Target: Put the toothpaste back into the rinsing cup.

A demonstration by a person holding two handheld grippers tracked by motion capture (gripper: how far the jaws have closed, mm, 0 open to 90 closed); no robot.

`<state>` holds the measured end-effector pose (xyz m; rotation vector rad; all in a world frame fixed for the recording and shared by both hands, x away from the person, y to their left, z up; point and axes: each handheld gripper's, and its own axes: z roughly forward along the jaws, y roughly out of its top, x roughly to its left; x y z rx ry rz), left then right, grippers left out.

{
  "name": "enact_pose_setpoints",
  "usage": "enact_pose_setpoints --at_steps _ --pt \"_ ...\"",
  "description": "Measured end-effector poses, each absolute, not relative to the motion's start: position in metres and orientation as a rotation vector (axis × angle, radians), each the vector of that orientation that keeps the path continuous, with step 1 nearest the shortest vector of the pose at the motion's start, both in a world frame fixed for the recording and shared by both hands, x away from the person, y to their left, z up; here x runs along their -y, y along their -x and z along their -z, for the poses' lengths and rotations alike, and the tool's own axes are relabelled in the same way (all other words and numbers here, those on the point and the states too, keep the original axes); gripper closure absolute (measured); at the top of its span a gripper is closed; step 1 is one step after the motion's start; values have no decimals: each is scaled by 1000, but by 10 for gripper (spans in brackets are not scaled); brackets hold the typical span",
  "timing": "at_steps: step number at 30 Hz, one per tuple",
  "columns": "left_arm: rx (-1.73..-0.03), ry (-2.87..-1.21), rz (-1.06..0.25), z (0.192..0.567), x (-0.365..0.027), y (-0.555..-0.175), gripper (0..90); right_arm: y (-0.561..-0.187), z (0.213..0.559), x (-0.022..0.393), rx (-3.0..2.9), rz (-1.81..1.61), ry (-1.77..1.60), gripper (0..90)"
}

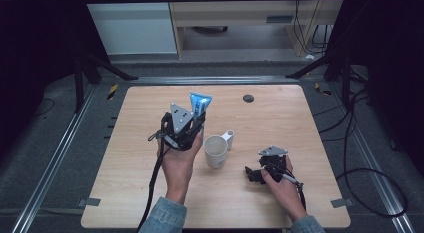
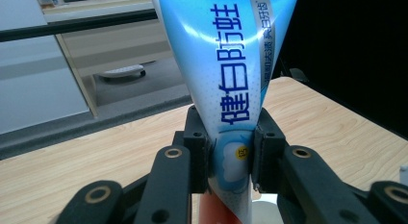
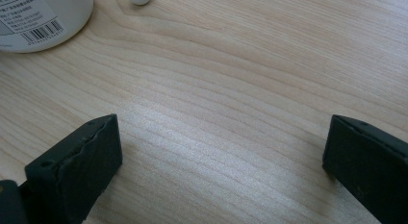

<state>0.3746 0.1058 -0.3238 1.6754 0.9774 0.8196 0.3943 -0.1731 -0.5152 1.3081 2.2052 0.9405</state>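
Note:
My left gripper (image 1: 192, 124) is held above the middle of the table, shut on a blue and white toothpaste tube (image 1: 199, 103) that points up and away. In the left gripper view the tube (image 2: 231, 70) stands upright between the two black jaws of the left gripper (image 2: 230, 156), squeezed low down near its red end. A white cup (image 1: 216, 151) with a handle stands on the table just right of that hand. My right gripper (image 1: 251, 174) rests low on the table to the cup's right, open. In the right gripper view the right gripper (image 3: 221, 161) shows bare wood between its jaws, with the cup's base (image 3: 41, 17) at top left.
The wooden table (image 1: 135, 183) has a dark round hole (image 1: 248, 98) near its far edge. Cables (image 1: 370, 183) trail over the floor on the right. Black stand legs (image 1: 100, 68) flank the far corners.

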Motion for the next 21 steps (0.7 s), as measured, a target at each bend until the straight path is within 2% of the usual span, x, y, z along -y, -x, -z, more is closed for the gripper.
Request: enact_pose_setpoints --at_steps 21 --pt "-969 -1599 -819 316 -91 -378 723 -394 515 173 -2207 -939 -1306 3"
